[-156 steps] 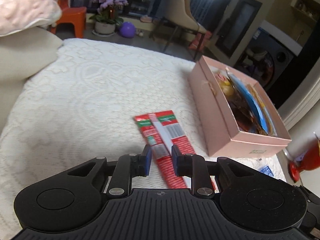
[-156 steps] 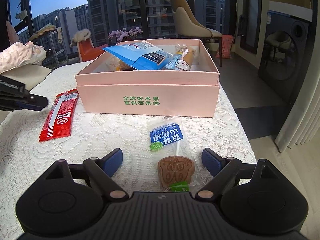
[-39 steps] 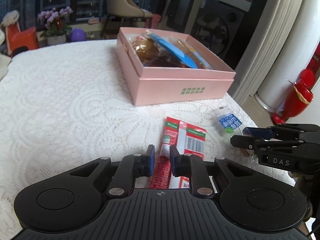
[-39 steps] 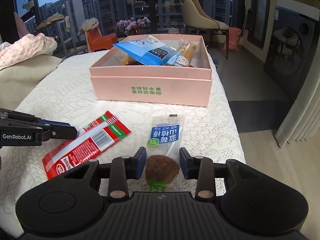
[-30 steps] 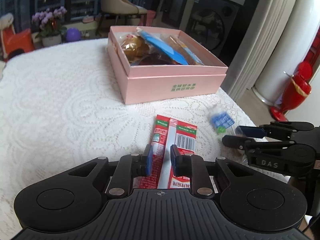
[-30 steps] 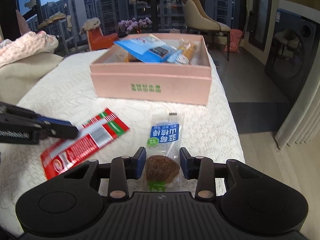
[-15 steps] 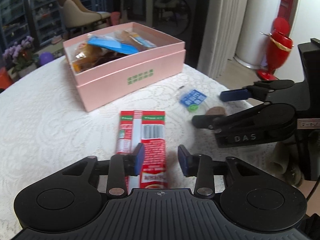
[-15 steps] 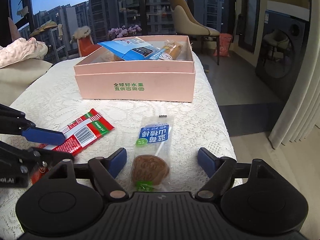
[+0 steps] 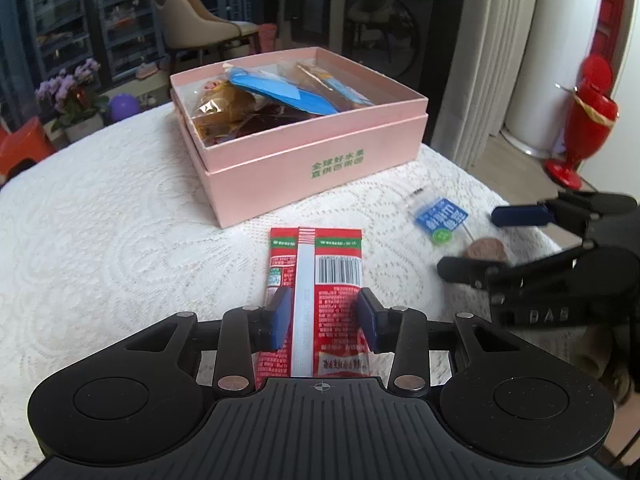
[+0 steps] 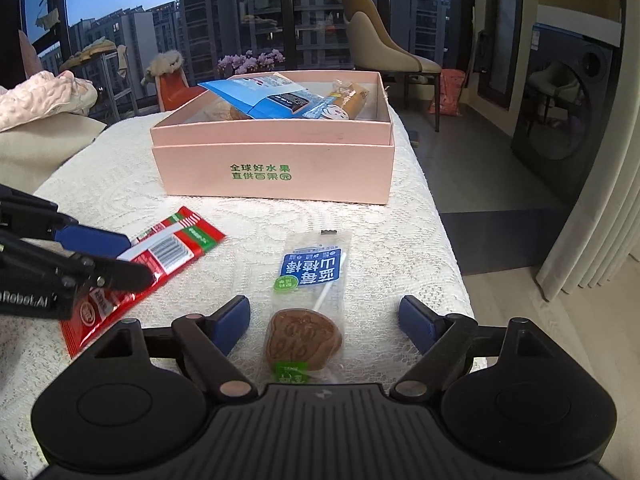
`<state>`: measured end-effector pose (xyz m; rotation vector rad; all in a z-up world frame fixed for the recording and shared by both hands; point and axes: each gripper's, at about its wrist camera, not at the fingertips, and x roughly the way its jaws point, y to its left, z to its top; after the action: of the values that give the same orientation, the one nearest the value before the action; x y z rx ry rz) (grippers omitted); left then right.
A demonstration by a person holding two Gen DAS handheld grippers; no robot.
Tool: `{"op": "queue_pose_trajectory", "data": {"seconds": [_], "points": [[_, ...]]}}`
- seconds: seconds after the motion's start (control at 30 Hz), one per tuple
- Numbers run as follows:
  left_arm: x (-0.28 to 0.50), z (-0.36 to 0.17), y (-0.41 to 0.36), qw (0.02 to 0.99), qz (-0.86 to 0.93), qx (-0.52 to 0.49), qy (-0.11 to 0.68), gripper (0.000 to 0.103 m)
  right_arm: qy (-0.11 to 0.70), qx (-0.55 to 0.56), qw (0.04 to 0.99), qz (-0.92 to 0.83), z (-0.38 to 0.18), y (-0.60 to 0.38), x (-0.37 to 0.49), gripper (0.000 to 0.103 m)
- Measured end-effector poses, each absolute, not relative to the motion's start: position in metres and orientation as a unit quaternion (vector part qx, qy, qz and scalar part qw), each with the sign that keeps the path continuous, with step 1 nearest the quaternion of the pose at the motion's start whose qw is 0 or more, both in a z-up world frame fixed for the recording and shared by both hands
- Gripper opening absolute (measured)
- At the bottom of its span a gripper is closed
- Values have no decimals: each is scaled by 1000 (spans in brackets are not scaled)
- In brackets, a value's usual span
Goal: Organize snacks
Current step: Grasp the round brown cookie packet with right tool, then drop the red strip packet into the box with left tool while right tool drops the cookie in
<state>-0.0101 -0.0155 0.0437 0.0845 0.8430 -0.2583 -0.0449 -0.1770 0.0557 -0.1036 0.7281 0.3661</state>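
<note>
A red snack packet (image 9: pixel 320 280) lies flat on the lace tablecloth between the fingers of my left gripper (image 9: pixel 325 316), which is open around it. It also shows in the right wrist view (image 10: pixel 160 256). A clear-wrapped lollipop snack with a blue label (image 10: pixel 308 296) lies between the wide-open fingers of my right gripper (image 10: pixel 324 316); it also shows in the left wrist view (image 9: pixel 448 224). A pink box (image 9: pixel 320 160) holding several snacks stands behind both, also in the right wrist view (image 10: pixel 276 168).
The table's right edge (image 10: pixel 448 248) drops to the floor close to the lollipop. A red vase (image 9: pixel 588 116) stands on the floor at right. A chair (image 10: pixel 384 52) and flower pot (image 9: pixel 76 112) lie beyond the table. A cushion (image 10: pixel 40 100) sits far left.
Both grippers were shut on their snacks a second ago. Both have opened and the packet and lollipop now lie loose on the cloth. The left gripper swung to face the box.
</note>
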Motion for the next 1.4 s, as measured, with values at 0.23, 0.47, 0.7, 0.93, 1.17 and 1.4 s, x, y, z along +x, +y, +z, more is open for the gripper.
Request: {"op": "queue_pose_trajectory", "data": {"seconds": [0.23, 0.47, 0.7, 0.93, 1.17, 1.4], "points": [[-3, 43, -18, 903, -126, 39, 409, 44, 357, -59, 917, 166, 57, -174, -49, 82], [-2, 41, -15, 911, -116, 51, 393, 48, 355, -60, 918, 166, 56, -174, -52, 82], [-4, 41, -17, 908, -125, 51, 397, 54, 354, -57, 918, 167, 55, -175, -52, 83], [-7, 45, -7, 905, -145, 12, 399, 59, 354, -57, 919, 168, 55, -175, -52, 83], [-2, 36, -11, 897, -134, 23, 420, 65, 353, -57, 919, 167, 55, -175, -53, 83], [-6, 36, -16, 897, -133, 37, 420, 57, 354, -77, 911, 195, 66, -168, -60, 36]]}}
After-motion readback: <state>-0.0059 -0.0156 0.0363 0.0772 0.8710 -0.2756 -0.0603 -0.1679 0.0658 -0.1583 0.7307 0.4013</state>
